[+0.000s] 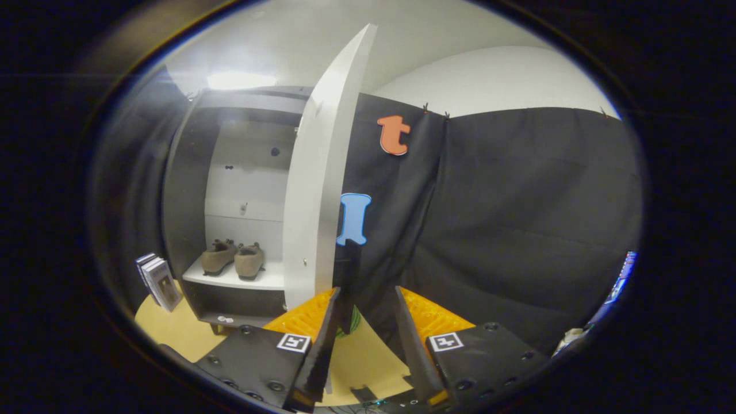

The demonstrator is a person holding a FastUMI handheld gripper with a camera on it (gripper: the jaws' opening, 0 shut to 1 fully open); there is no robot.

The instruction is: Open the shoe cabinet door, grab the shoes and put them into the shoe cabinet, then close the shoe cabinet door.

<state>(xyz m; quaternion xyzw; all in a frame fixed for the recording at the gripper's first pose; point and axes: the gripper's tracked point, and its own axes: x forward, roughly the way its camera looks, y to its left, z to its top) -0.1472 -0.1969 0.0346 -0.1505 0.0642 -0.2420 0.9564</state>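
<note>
A pair of brown shoes (233, 259) is seen side by side on a white shelf (241, 278) inside the shoe cabinet (187, 190), toes turned toward the white back panel (247, 172) and heels toward the shelf's front edge. The left shoe lies close to the shelf's left end; the right shoe sits just beside it, near the middle. The cabinet's walls are dark, and a lower compartment is visible beneath the shelf, with a small pale object (225, 319) on its floor. The cabinet door (319, 178), white, is swung open and is seen almost edge-on, its lower corner just ahead of the left finger. The gripper (368, 299) is held apart from the door, its fingers spread with nothing between them; the gap is aimed just to the right of the door's edge, toward the black cloth wall (517, 218). A few upright booklets (158, 280) are stood on the tan floor (172, 328), just beside the cabinet's left front corner. A white wall is visible above the cloth.
</note>
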